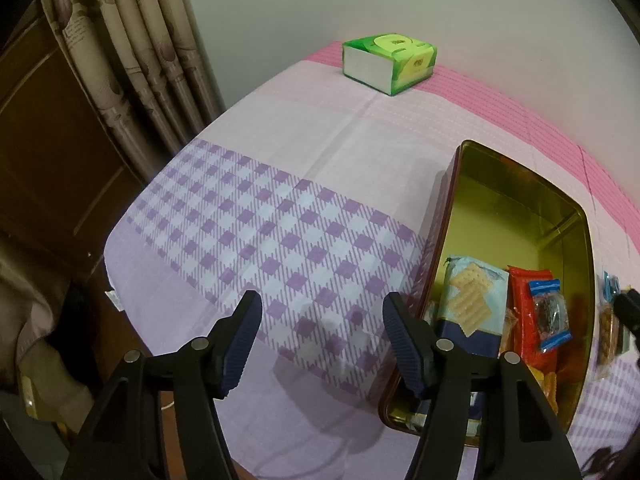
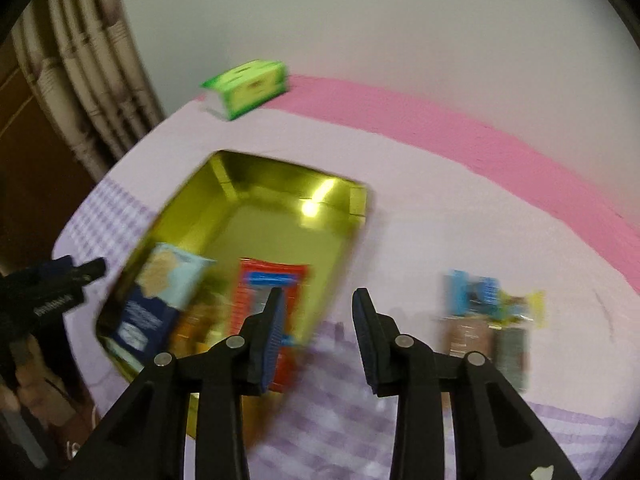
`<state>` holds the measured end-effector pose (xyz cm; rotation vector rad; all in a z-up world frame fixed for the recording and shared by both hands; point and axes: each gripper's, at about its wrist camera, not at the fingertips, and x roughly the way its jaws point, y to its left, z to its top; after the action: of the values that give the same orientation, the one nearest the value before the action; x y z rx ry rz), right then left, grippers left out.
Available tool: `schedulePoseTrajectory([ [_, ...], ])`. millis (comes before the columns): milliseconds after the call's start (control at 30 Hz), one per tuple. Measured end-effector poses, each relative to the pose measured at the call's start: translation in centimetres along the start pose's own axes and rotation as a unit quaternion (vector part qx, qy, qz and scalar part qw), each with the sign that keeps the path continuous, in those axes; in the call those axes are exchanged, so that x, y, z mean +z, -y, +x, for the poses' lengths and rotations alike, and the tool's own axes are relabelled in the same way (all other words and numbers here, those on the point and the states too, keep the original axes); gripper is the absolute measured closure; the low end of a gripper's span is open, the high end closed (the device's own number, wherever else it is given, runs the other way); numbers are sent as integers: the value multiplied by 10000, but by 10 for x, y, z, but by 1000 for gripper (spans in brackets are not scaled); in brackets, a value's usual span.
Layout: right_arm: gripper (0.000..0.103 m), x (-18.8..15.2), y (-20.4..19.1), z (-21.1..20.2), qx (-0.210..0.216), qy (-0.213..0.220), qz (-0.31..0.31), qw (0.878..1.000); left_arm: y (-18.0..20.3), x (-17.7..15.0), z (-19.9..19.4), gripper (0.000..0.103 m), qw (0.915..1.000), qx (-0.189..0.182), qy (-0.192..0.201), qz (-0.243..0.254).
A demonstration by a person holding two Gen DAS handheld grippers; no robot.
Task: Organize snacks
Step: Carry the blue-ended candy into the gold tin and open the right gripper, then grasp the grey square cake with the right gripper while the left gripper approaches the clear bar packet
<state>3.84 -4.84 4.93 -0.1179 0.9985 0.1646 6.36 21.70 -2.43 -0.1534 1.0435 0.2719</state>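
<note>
A gold-lined tin [image 1: 516,184] lies open on the checked cloth, holding a pale blue cracker packet [image 1: 472,300], a red packet [image 1: 524,320] and a small blue-edged cookie packet [image 1: 550,314]. My left gripper [image 1: 320,320] hovers open over bare cloth just left of the tin, nothing between its fingers. The right wrist view is blurred. There my right gripper [image 2: 318,308] stands open and empty above the tin's [image 2: 280,208] near right corner, over the red packet [image 2: 272,280]. A few loose snack packets [image 2: 492,312] lie on the cloth to its right.
A green tissue box [image 1: 390,62] stands at the far edge by the wall. Curtains [image 1: 132,40] and a wooden door hang past the table's left edge. The left gripper [image 2: 68,280] and a hand show at the left of the right wrist view.
</note>
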Motion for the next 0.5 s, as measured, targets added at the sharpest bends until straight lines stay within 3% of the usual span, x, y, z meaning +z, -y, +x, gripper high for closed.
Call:
schedulePoseTrajectory([
  [300,71,-28,96,-4,-789,-309,445,9954,2,-1,0,38,9997,-207,-98,-34],
  [500,71,-46,123,12,-792,-493,589,9939,5,-1,-3,38,9995,-278,-110,-45],
])
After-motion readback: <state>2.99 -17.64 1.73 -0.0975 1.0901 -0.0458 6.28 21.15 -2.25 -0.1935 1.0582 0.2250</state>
